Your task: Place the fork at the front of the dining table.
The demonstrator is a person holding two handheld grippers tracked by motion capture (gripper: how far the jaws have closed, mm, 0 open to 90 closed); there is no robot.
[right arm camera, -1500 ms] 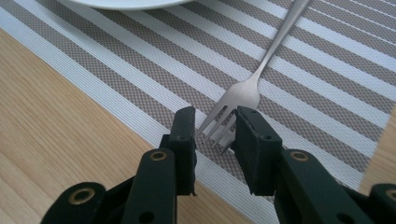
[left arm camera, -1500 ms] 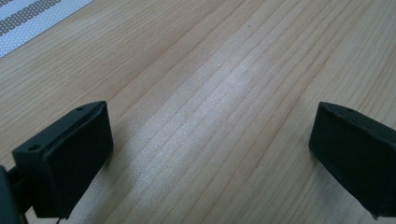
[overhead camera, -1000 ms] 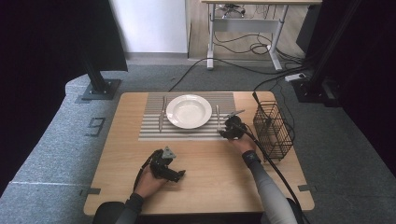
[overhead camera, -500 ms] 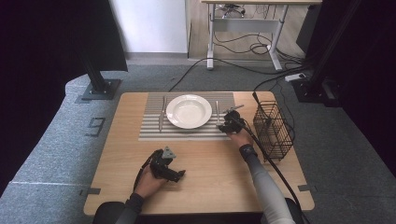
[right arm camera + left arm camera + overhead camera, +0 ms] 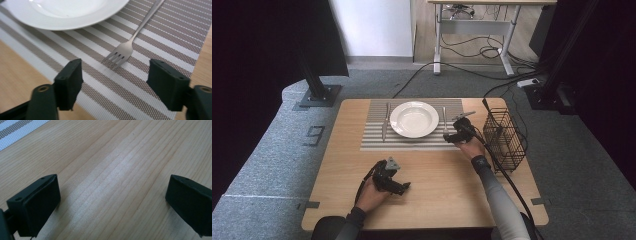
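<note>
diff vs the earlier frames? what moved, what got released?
The right gripper has just opened its jaws and let go of the fork, which now lies on the striped placemat right of the plate, tines toward the gripper. The hand itself barely shifted. Unchanged: left gripper open over bare table, knife, wire basket.

White plate (image 5: pixel 414 119), grey-and-white striped placemat (image 5: pixel 372 140), silver fork (image 5: pixel 130 43), black basket (image 5: pixel 504 140)

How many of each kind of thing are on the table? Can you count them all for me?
Plate: 1
Fork: 1
Knife: 1
Striped placemat: 1
Wire basket: 1
Total: 5
</note>
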